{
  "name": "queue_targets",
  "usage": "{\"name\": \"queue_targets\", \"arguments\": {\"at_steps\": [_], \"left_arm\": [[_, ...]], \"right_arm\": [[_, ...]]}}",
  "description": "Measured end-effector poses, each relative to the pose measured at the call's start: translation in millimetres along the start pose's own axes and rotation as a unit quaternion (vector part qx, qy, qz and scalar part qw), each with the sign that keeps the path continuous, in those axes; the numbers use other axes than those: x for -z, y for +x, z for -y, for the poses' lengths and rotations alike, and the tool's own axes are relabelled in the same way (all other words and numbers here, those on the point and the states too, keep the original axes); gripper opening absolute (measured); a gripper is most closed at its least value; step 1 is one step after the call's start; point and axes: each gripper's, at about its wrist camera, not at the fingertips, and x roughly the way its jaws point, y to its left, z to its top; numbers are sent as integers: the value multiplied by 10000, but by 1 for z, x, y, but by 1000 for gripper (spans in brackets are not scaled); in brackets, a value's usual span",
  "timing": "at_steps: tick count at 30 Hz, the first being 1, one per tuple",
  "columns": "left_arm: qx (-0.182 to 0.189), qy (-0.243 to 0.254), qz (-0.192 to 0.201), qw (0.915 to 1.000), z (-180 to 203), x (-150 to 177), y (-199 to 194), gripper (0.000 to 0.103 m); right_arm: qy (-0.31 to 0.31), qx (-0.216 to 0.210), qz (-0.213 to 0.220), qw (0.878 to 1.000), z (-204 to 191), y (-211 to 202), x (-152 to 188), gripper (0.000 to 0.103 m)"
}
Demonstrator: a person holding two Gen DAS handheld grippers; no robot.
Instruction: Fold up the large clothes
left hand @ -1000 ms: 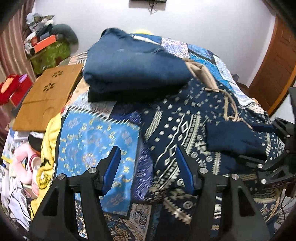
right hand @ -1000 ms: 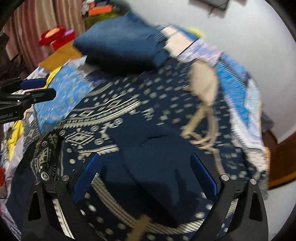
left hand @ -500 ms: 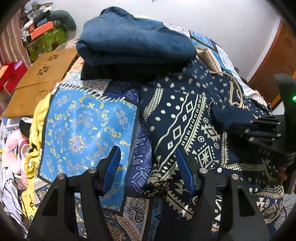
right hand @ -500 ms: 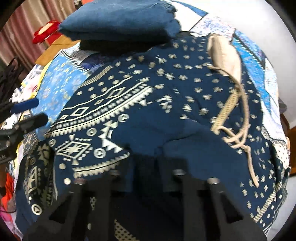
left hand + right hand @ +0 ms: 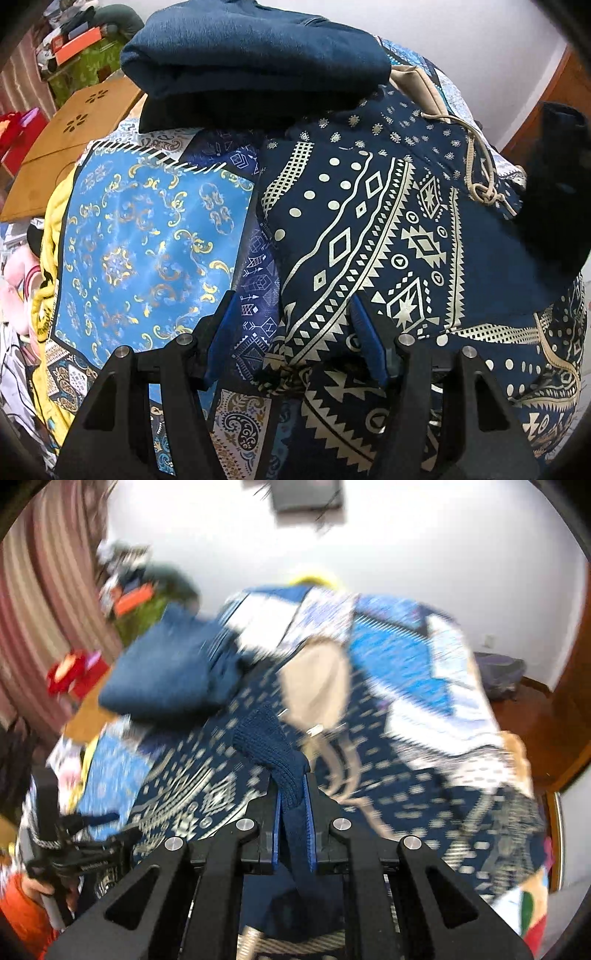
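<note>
No words or labels can be read; there is small white print on the left gripper's body in the right wrist view, but it is too blurry.

The left wrist view is sharp. The left gripper has its blue pads wide apart, and they hold nothing. Right between and under them lies the edge of the dark blue patterned cloth, with cream dots, diamonds and zigzags. It spreads ahead of the jaws and off to their right. To the left of the jaws lies a light blue bedspread with gold swirls. Far ahead of the jaws sits a folded blue sweater on a dark one. A cream cord lies on the cloth, ahead and to the right. A wooden board shows far left.

The right wrist view is blurry. Only it shows the right gripper, squeezed tight on a dark blue knit piece that sticks up ahead of the jaws. Below it the patterned cloth lies on the bed. It also shows the left gripper at the lower left, and a dark box on the white wall.
</note>
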Motion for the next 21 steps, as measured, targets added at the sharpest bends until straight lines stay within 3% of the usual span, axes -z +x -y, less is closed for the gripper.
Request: {"name": "queue_targets", "arguments": {"at_steps": [7, 12, 21], "left_arm": [[-242, 165, 39, 9996, 8, 1, 2, 60], [-301, 152, 64, 9994, 10, 1, 4, 61], [-374, 141, 90, 9992, 8, 3, 5, 64]], "right_arm": [[805, 429, 238, 9956, 61, -33, 15, 10], [1258, 561, 14, 9905, 90, -35, 43, 10], [1694, 600, -367, 9830, 110, -35, 89, 10]]}}
